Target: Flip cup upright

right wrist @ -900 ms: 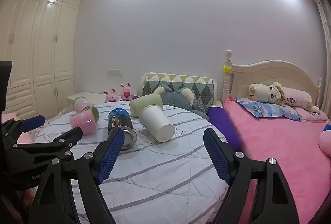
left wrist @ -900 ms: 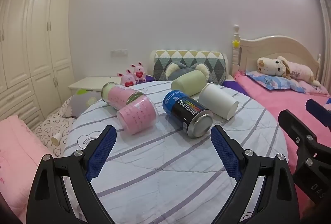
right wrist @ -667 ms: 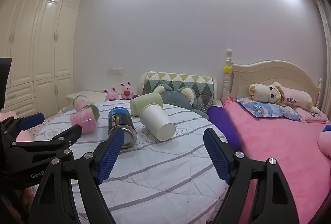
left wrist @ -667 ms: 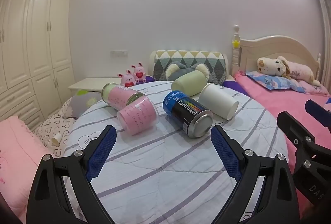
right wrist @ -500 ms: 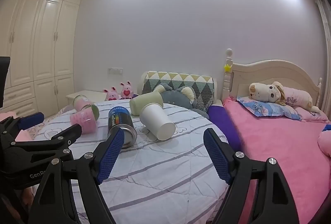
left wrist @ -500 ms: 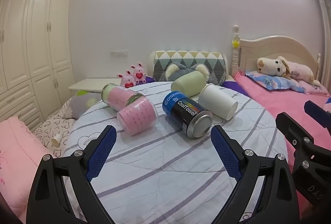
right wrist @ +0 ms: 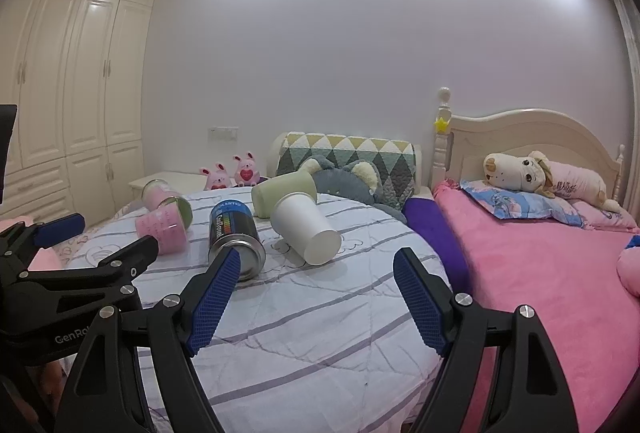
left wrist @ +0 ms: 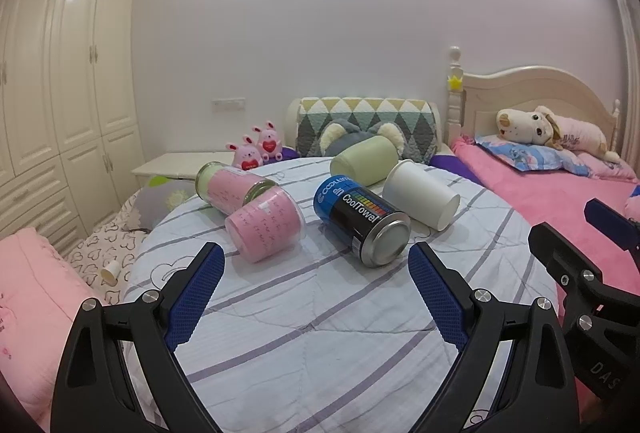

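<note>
**Five containers on their sides, both grippers wide and empty**

I see the pink bed [right wrist: 540, 273] filling the right half of my right wrist view, and the round table under its striped cloth [left wrist: 320, 313] taking up the centre and bottom of both views. Everything on it lies tipped over.

Largest of the containers is the blue and black CoolTowel can [left wrist: 362, 219], centre of the left wrist frame, its metal end toward me. Just right of it lies the white paper cup [left wrist: 420, 195], mouth pointing to the lower right; from the right wrist view its open mouth [right wrist: 322, 247] faces me, and I cannot make out anything inside. Behind these two, upper centre, rests the pale green cup [left wrist: 366, 161], closed end toward the left wrist camera. Left of centre the pink cup [left wrist: 264, 227] lies touching a glass jar with a pink label [left wrist: 230, 187] (contents unclear; the inside looks pale green).

My left gripper [left wrist: 316, 291] hangs spread open at the bottom of its frame, holding nothing, short of the can. My right gripper [right wrist: 316, 303] is likewise parted and empty, near the white cup.
</note>
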Demonstrator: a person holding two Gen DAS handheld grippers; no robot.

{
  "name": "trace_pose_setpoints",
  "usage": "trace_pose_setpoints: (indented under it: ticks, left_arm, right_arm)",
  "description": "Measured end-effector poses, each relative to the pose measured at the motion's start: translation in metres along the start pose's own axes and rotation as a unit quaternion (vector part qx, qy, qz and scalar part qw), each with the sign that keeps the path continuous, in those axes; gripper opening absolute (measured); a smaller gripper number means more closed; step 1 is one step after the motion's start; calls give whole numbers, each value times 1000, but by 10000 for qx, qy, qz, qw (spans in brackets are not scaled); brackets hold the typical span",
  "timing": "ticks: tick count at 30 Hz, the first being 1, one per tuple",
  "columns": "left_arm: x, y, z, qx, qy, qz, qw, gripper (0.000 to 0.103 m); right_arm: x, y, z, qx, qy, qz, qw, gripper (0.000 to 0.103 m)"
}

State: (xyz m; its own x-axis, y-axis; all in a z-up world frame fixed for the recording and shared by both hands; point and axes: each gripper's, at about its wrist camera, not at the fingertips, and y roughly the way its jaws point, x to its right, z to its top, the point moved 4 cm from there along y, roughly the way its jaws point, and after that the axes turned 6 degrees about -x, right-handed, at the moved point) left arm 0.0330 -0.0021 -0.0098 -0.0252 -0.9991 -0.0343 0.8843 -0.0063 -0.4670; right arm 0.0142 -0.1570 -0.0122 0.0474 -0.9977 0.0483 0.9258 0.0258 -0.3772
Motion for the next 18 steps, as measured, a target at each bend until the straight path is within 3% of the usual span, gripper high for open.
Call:
trace_pose_setpoints:
  ticks: [18]
  left_arm:
    - [0, 0, -1, 29, 16, -14, 10000, 95]
  right_arm:
    - [0, 3, -2, -30, 23, -18, 10000, 81]
